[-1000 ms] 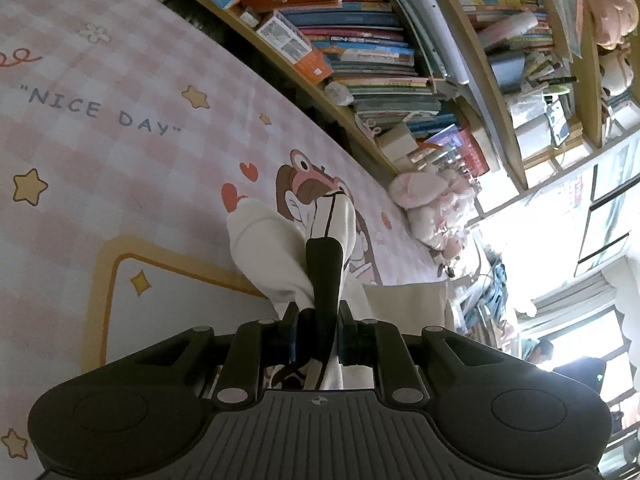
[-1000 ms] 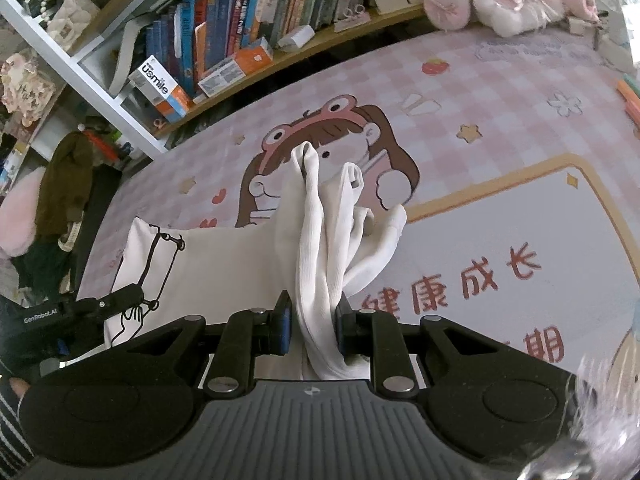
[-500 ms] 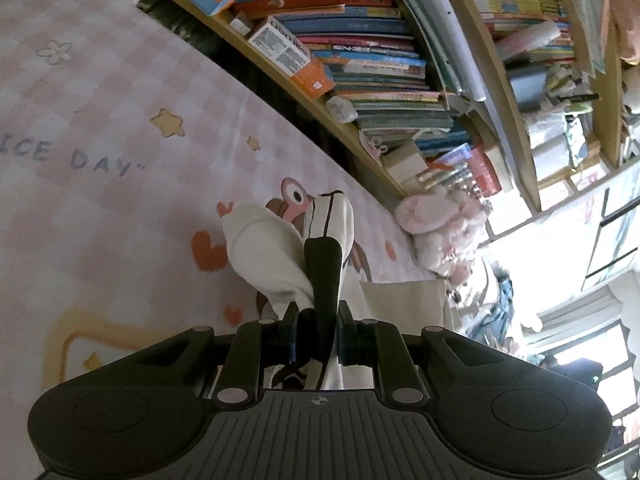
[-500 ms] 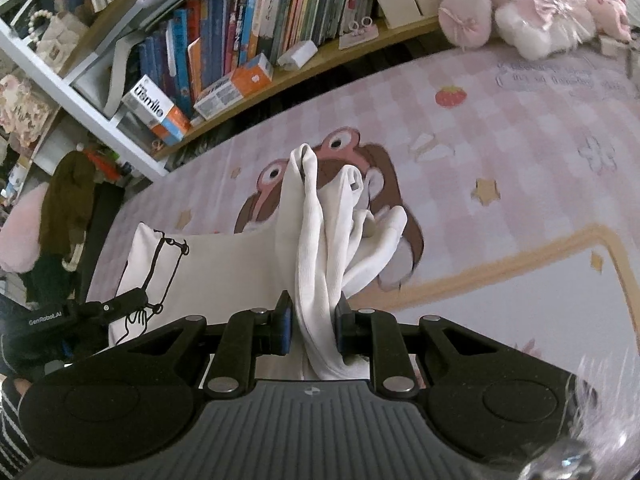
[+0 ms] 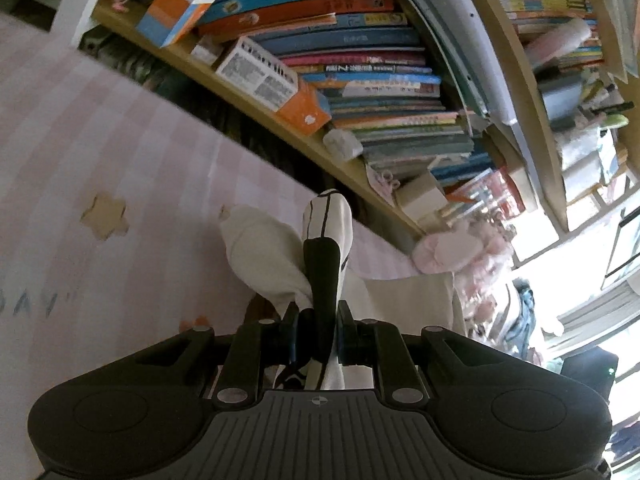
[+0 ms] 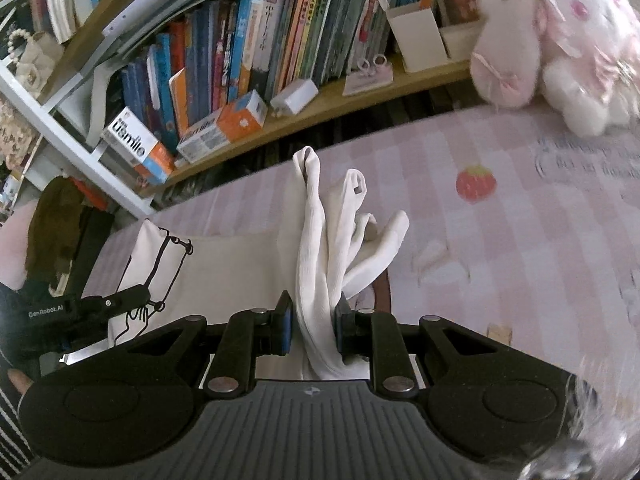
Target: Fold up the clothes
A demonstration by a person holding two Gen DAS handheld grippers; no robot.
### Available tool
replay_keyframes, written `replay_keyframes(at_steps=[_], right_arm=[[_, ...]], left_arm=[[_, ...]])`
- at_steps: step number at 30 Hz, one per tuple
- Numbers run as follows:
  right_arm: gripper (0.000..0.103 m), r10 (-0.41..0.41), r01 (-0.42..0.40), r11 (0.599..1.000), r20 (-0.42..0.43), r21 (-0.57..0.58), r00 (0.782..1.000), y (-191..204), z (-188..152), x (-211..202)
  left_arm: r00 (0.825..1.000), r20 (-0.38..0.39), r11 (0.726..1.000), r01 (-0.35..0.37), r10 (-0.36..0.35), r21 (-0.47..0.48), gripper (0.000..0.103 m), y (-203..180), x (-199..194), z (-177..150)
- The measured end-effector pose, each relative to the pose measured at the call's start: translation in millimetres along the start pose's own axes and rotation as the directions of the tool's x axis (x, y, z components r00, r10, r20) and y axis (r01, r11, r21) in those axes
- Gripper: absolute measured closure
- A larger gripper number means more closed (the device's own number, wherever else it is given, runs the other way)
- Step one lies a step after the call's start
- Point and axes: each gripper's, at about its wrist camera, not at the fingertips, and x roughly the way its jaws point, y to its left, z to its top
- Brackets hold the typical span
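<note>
Gripping a bunched edge of the white garment (image 6: pixel 328 248), the right tongs (image 6: pixel 314 326) are nearly closed, both pads pressed against a thick ribbed fold that stands up between them. Loose folds and a looped hem rise ahead of the pads and flop to the right.

The left tongs (image 5: pixel 320 322) are likewise nearly closed on another part of the same garment, at a patch bearing a black printed line drawing (image 5: pixel 320 220); cloth bulges out on both sides of the pads and a rounded white lobe sticks up to the left. In the right wrist view, the left tongs (image 6: pixel 132 294) show at the far left, pinching the garment at its printed corner, with the cloth stretched fairly flat between the two grip points.

The garment is lifted at both held ends and spans over the pink checked bed cover (image 6: pixel 520 240), which carries a strawberry print (image 6: pixel 476 184) and, in the left wrist view, a star print (image 5: pixel 105 216).

Beyond the bed edge stands a wooden bookshelf (image 6: pixel 320 108) packed with upright books; boxes lie on the lowest board, one labelled "usmile" (image 6: pixel 134 142). A pink and white plush toy (image 6: pixel 560 48) sits at the far right of the bed, against the shelf. Bright window light washes out the right side of the left wrist view. A striped sleeve (image 6: pixel 10 432) shows at the lower left edge of the right wrist view.
</note>
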Motion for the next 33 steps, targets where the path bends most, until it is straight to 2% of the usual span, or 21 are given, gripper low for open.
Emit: replay_keyframes(at_steps=[9, 17, 21, 23, 33], right_arm=[[0.085, 0.027, -0.026, 0.999, 0.037, -0.023, 0.999, -14.6, 45.8, 38.4], [0.085, 0.062, -0.062, 0.998, 0.071, 0.0, 0.996, -27.9, 69.7, 66.6], [0.085, 0.076, -0.079, 0.996, 0.069, 0.039, 0.995, -38.1, 74.1, 82.1], [0.085, 0.087, -0.093, 0.991, 0.065, 0.096, 0.994, -47.8, 75.1, 90.4], [0.081, 0.15, -0.168, 0.945, 0.086, 0.282, 0.985, -75.1, 66.3, 112.1]], left_arm=[[0.999, 0.038, 1.0, -0.003, 0.002, 0.028, 0.088, -0.6, 37.7, 43.8], [0.997, 0.075, 1.0, 0.005, -0.005, 0.004, 0.088, 12.0, 60.8, 68.6], [0.997, 0.078, 1.0, -0.007, 0.009, -0.03, 0.088, 27.8, 70.4, 74.0], [0.997, 0.08, 0.997, -0.01, 0.016, -0.071, 0.087, 38.9, 74.4, 74.8], [0.997, 0.073, 0.984, -0.02, 0.033, -0.175, 0.085, 65.3, 89.1, 75.9]])
